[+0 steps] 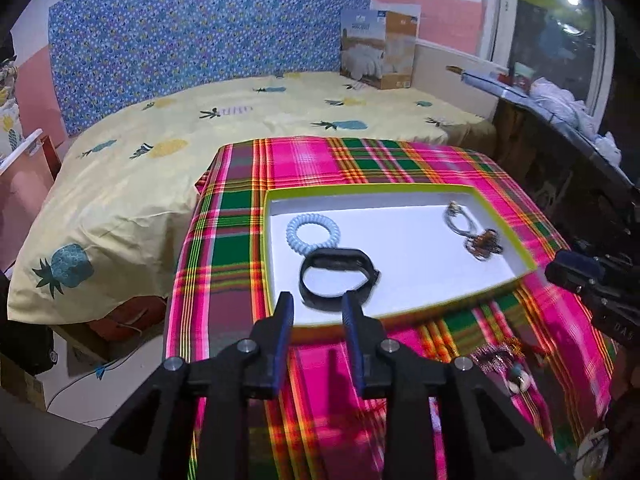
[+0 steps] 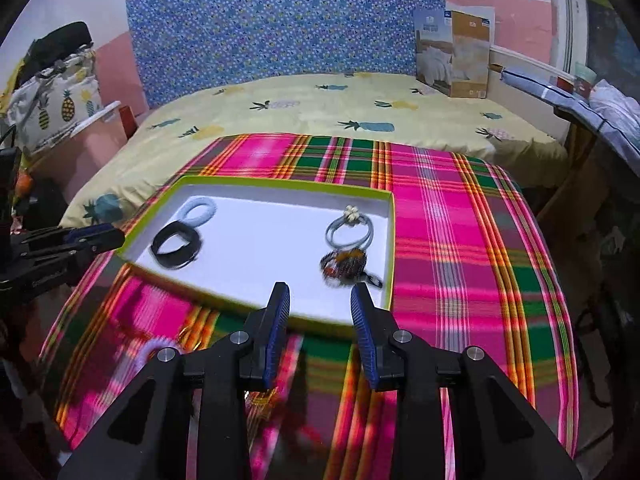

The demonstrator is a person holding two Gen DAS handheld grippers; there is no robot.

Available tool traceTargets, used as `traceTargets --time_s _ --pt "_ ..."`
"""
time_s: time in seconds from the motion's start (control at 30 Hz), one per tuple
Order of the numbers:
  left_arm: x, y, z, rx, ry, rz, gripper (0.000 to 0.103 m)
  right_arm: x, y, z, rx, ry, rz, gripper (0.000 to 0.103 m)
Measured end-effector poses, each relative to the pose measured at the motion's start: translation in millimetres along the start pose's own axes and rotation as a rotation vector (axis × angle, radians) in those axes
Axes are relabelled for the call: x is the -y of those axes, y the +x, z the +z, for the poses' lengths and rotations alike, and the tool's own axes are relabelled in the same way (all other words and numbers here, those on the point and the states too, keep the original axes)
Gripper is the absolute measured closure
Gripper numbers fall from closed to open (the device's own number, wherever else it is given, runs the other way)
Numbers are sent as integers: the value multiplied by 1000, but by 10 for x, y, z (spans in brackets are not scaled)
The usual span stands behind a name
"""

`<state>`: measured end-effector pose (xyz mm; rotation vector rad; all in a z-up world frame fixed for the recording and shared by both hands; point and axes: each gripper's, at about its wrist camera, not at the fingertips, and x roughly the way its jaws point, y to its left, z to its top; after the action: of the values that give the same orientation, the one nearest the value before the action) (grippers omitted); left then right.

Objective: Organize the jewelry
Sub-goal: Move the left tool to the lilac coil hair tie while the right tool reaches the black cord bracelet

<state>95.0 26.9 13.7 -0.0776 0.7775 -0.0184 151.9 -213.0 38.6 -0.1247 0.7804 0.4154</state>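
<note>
A shallow white tray with a lime rim lies on the plaid cloth. In it are a pale blue coil bracelet, a black band, a grey ring bracelet with a flower charm and a dark beaded piece. My left gripper is open and empty at the tray's near edge, just short of the black band. My right gripper is open and empty above the tray's near edge, close to the beaded piece. More jewelry lies on the cloth.
The plaid cloth covers a raised surface in front of a bed with a pineapple sheet. A boxed bedding pack stands at the bed's far corner. A cluttered shelf runs along the right by the window.
</note>
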Motion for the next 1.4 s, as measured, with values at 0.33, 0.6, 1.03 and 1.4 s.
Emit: traceTargets --time_s 0.33,0.6,1.03,1.4 --pt "111 -396 -321 20 14 -22 73 -163 -468 -356 25 11 17 70" --pt "108 -564 -492 24 -4 -27 73 -233 -676 -573 25 8 34 70" --pt "210 -599 -633 6 16 -66 73 -268 -762 -725 22 9 44 70" --pt "339 -430 -666 -27 36 -121 73 -272 -649 -734 2 7 63 70"
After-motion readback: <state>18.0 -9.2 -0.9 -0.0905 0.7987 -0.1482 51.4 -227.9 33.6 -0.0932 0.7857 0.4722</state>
